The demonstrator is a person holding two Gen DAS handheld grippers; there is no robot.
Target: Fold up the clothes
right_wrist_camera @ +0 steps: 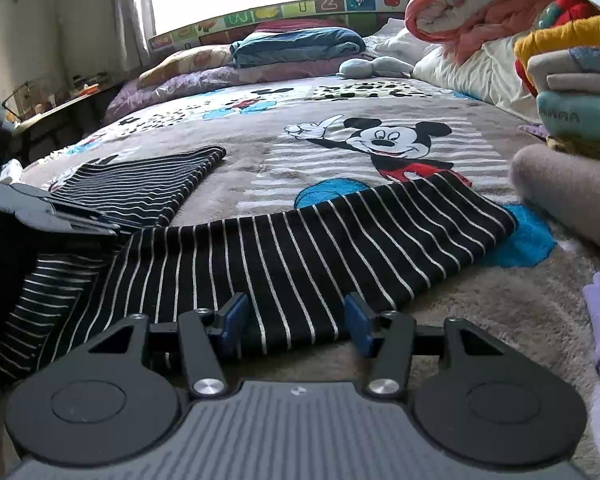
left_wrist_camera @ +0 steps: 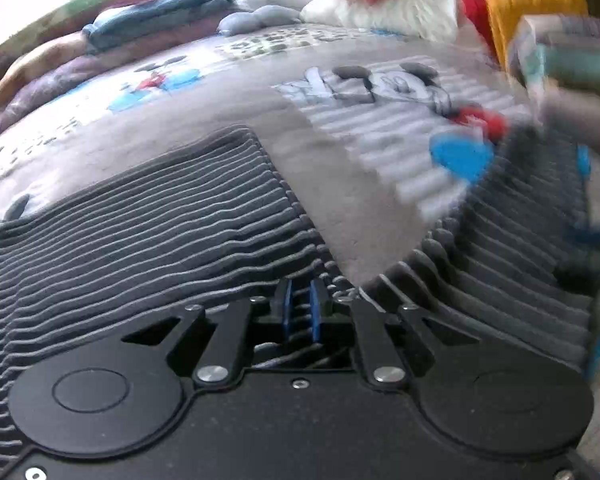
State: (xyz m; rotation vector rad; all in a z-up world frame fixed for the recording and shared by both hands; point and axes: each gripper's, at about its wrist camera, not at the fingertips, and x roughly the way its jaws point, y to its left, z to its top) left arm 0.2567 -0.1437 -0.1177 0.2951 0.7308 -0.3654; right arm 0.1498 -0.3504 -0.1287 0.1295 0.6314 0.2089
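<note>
Striped garment [right_wrist_camera: 300,248], black with thin white lines, lies spread on the cartoon-mouse blanket [right_wrist_camera: 260,168] that covers the bed, near its front edge, with one limb running toward the bed's right side and another toward the left, the two parting in a V. The step in hand looks like the first fold of this piece. The left claw [left_wrist_camera: 300,312] has its blue pads drawn close together with ribbed cloth between them, so it seems to be pinching the garment at the crotch of that V. The right claw [right_wrist_camera: 296,320] is spread wide, its pads either side of the near hem of the right limb, touching or just above it; I cannot tell which. The next move, as I judge it, calls for the right claw to press together on that hem, then for both to lift and carry one limb across onto the other, keeping the edges lined up. Much is uncertain: the left wrist view is badly smeared on its right side, the garment's lower part is cut off by the frame in both views, so shirt or trousers cannot be settled, and a dark mass hides the left edge of the right wrist view. Folded clothes stack [right_wrist_camera: 576,92] sits at the bed's right edge, well apart.
</note>
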